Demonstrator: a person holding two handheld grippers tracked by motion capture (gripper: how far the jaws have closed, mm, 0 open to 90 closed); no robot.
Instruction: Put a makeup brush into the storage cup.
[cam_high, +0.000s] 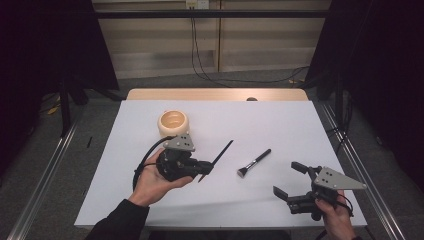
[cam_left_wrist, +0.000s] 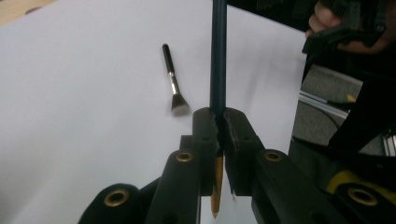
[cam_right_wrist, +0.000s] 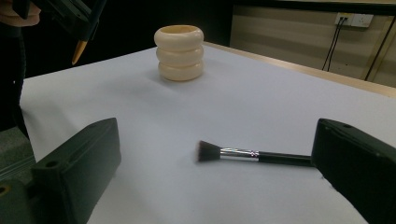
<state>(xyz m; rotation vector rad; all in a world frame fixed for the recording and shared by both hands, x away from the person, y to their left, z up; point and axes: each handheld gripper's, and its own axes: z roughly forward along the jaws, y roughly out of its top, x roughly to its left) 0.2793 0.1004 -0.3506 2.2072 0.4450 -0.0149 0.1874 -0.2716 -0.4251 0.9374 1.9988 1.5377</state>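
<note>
Your left gripper (cam_high: 202, 169) is clamped on the pencil (cam_high: 218, 158), your right gripper (cam_high: 286, 179) stands wide and empty; lift the pencil upright, then lower it into the far-left cream holder (cam_high: 173, 123) without brushing its rim.

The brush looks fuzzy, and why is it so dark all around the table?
In the left gripper view the brush is soft-edged, its bristles smeared; in the right gripper view the brush is a little sharper. In the high view light falls on the white table, surroundings dark.

pencil (cam_left_wrist: 218, 56): dark shaft, tan tip | lifted, slanted | clamped in closed jaws
</note>
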